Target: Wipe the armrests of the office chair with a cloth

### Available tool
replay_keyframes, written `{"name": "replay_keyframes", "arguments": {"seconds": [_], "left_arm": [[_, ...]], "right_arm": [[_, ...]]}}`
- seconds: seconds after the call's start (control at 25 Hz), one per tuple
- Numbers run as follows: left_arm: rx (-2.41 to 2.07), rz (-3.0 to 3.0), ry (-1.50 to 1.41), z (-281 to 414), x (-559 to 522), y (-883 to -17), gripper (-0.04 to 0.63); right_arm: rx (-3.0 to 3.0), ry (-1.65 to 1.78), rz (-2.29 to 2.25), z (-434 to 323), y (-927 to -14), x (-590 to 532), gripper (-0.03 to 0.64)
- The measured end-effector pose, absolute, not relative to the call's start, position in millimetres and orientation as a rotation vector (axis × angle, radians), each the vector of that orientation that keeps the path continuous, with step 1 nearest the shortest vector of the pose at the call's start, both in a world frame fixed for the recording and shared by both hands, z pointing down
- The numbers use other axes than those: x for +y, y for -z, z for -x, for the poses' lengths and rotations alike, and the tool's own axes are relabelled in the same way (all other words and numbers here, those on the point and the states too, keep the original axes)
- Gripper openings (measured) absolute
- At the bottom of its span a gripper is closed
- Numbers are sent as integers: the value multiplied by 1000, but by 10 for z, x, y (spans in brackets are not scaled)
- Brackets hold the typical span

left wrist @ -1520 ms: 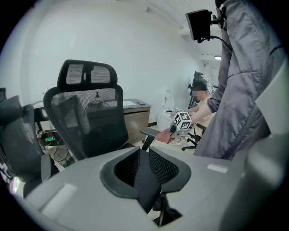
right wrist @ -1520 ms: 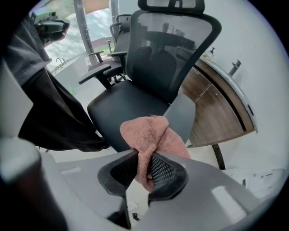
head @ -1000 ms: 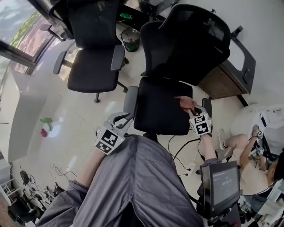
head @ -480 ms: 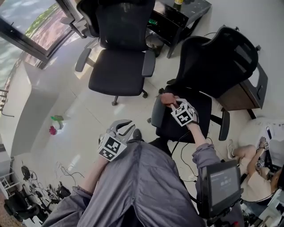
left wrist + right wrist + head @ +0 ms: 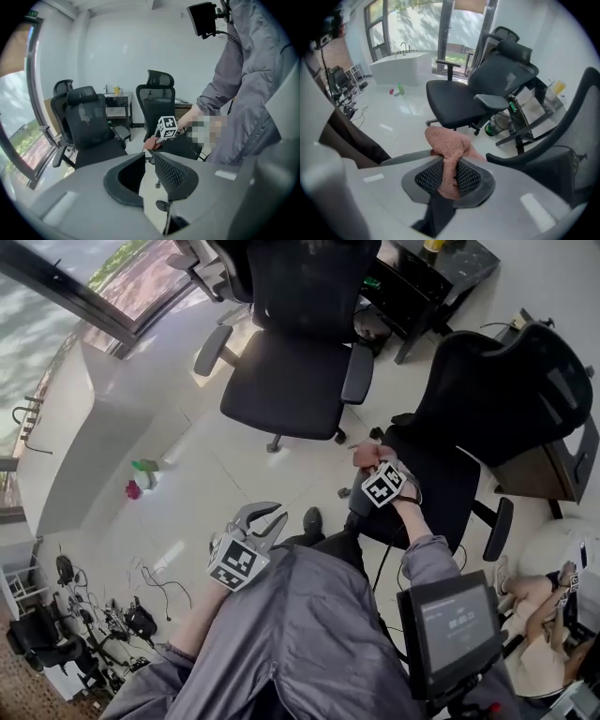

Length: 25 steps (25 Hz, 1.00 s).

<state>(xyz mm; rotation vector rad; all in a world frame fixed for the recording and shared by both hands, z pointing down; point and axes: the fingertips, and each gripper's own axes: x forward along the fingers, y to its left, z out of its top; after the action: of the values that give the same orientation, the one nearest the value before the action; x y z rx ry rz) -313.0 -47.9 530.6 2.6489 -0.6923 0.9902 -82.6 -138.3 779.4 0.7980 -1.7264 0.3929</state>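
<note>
Cloth (image 5: 445,140): pink, clamped in right tool (image 5: 449,174) | left tool (image 5: 149,161): jaws standing wide apart

The cloth (image 5: 447,147) is a salmon-pink terry rag, bunched up and pinched between the jaws of the right gripper (image 5: 449,168). Its loose end bulges out over the grey near armrest (image 5: 396,159). The office chair (image 5: 487,399) is black with a mesh back, and its other armrest (image 5: 498,526) stands at the seat's opposite edge.

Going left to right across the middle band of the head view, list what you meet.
green bottle → left gripper → right gripper clamping the cloth → near chair's armrest
</note>
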Motion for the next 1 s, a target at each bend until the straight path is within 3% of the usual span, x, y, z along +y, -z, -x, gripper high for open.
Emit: {"name": "replay_keyframes", "arguments": {"seconds": [0.6, 1.0], "left_arm": [[-600, -2683, -978, 2444, -384, -5303, 81], [-742, -2640, -989, 2298, -513, -5255, 81]], "right_arm": [[-1941, -436, -313, 1779, -7882, 539, 60], [-1932, -401, -408, 1177, -7930, -553, 60]]}}
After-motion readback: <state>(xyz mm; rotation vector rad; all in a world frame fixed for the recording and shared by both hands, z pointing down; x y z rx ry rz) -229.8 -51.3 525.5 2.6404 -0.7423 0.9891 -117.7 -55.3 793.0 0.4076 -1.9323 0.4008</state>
